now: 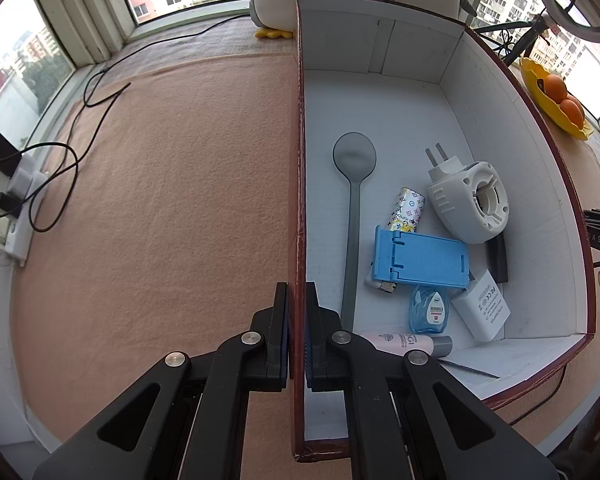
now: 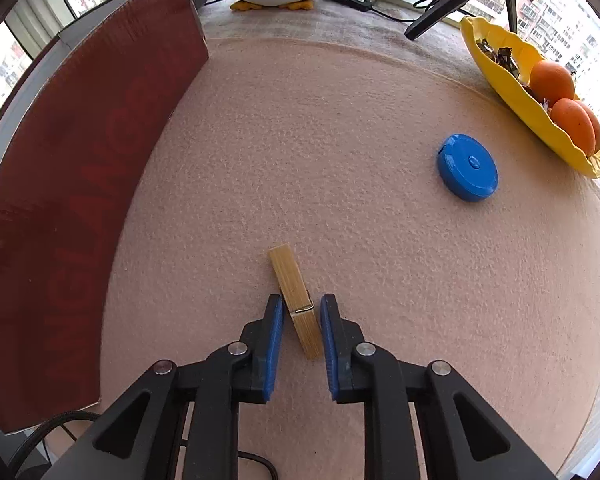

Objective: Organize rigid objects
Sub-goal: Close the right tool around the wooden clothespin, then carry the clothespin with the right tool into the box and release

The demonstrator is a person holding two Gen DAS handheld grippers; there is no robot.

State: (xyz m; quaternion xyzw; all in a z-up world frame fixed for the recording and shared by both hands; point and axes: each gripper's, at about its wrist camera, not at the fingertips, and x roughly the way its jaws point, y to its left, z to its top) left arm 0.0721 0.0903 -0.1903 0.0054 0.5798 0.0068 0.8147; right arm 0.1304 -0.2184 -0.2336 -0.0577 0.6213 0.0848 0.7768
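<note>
On window-side table [image 2: 340,160], pink cloth [image 1: 160,200]

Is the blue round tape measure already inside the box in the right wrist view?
No. The blue tape measure lies on the pink cloth, well clear of the red box wall at the left.

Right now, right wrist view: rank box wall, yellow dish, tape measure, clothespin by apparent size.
1. Box wall
2. Yellow dish
3. Tape measure and clothespin: look alike in area; the clothespin lies nearer the camera, so unranked.
</note>
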